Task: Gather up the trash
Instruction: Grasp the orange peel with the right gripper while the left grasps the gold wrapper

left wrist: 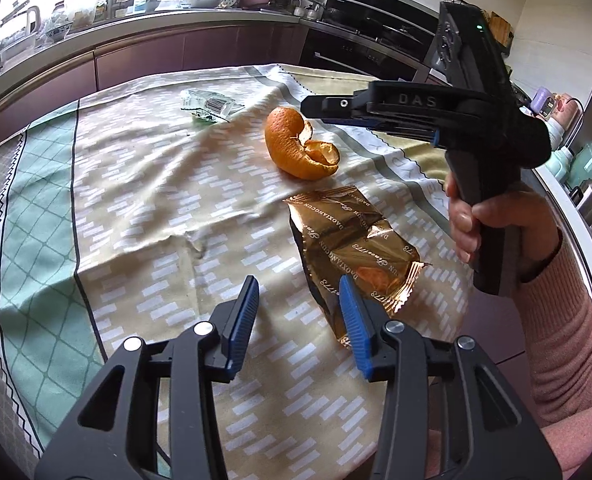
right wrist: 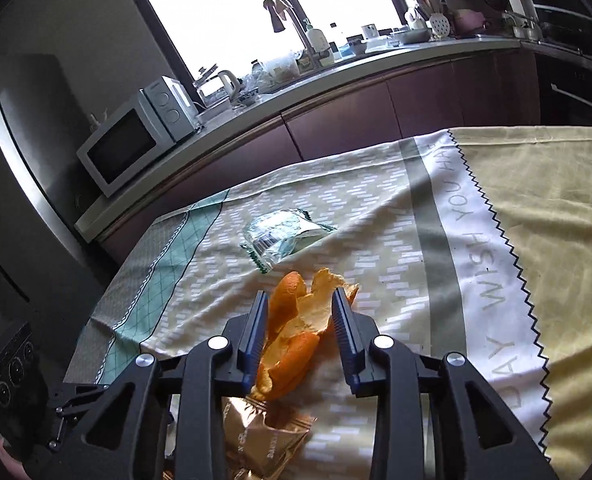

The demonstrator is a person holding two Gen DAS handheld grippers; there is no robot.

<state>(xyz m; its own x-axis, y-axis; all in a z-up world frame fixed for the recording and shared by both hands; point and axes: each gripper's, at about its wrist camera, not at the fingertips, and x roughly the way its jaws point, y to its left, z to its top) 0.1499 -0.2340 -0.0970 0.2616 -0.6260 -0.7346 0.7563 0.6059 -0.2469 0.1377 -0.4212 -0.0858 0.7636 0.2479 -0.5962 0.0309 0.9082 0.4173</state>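
- Right now the right gripper [right wrist: 299, 300] has its jaws spread, the peel [right wrist: 296, 336] between them; whether either pad touches it cannot be told.
- Seen from the left wrist view, the right gripper [left wrist: 316, 105] hangs above and just behind the peel [left wrist: 302, 148], so it likely needs to drop before closing.
- Best judged, it should close slowly on the thick curled wall, not the thin torn edge, which may tear.
- Meanwhile the left gripper [left wrist: 298, 292] is also released and holds nothing; the gold wrapper [left wrist: 356, 248] lies just ahead of its right finger.
- Beyond the peel sits a clear wrapper [right wrist: 283, 236], well apart.
- All three rest on the wrinkled cloth [left wrist: 135, 208], which the pads should not snag.
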